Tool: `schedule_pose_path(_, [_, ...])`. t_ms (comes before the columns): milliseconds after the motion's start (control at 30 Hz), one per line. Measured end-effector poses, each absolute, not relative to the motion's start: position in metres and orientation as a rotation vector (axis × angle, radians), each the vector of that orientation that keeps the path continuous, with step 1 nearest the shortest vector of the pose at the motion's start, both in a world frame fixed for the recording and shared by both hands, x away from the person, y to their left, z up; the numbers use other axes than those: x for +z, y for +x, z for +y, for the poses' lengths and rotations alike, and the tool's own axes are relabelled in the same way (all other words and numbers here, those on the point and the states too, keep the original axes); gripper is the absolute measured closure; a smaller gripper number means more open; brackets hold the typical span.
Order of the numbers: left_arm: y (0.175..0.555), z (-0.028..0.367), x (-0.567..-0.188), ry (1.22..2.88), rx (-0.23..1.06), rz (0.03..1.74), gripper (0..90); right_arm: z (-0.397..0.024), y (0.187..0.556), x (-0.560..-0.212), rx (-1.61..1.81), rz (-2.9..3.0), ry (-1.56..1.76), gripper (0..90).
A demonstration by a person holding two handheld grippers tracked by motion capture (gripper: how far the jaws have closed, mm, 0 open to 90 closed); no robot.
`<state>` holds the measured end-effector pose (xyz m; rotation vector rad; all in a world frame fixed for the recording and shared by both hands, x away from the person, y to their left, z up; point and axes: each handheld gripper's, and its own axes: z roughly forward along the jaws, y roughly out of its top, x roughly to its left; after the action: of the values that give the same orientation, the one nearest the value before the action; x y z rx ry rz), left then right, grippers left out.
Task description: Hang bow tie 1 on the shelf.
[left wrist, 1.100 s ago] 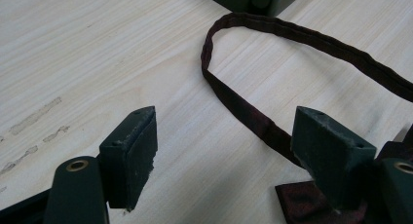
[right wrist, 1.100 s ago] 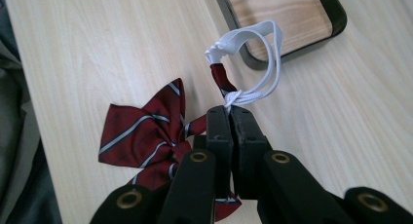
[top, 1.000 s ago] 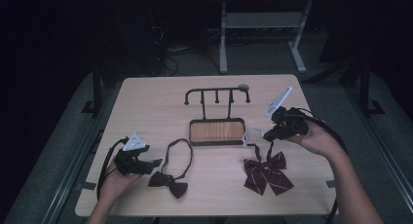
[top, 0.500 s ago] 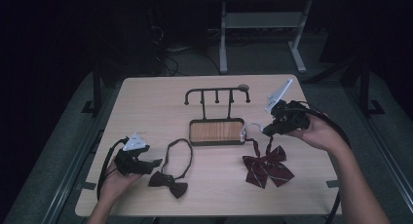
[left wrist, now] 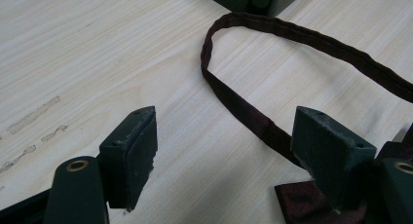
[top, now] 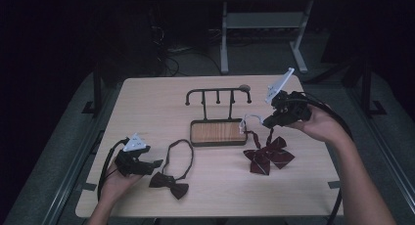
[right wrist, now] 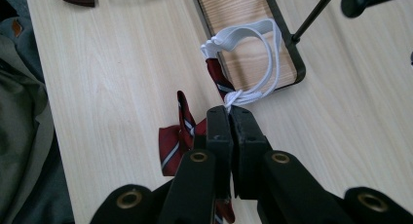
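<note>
My right gripper (top: 265,121) (right wrist: 229,116) is shut on the white elastic strap (top: 247,121) (right wrist: 255,31) of a red striped bow tie (top: 268,155) (right wrist: 171,142). It is held above the table, just right of the rack's base. The strap loops out ahead of the jaws, and the bow trails below it, at or just above the tabletop. A dark bow tie (top: 170,182) (left wrist: 297,204) lies at the front left with its strap (top: 180,151) (left wrist: 243,112) looped on the table. My left gripper (top: 154,163) (left wrist: 229,126) rests open beside it, the strap running between its jaws.
A black hook rack (top: 218,94) stands mid-table on a black-rimmed wooden base (top: 194,133) (right wrist: 288,51), close to the white strap. The light wooden table (top: 147,102) has bare room at the back left. Beyond its far edge, a grey frame stands on the dark floor.
My right hand has risen, lifting the white strap and drawing the red bow tie up and slightly toward the rack. The left hand and the dark bow tie have not moved.
</note>
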<state>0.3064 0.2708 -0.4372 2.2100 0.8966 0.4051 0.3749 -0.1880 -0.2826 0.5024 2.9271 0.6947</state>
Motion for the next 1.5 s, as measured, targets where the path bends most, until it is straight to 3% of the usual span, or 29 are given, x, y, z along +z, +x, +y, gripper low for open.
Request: schedule_pose_path(1500, [0.306,0.271,-0.436,2.214,0.401,0.888,25.3,-0.178,0.418,-0.242,0.662,2.860,0.590,87.1])
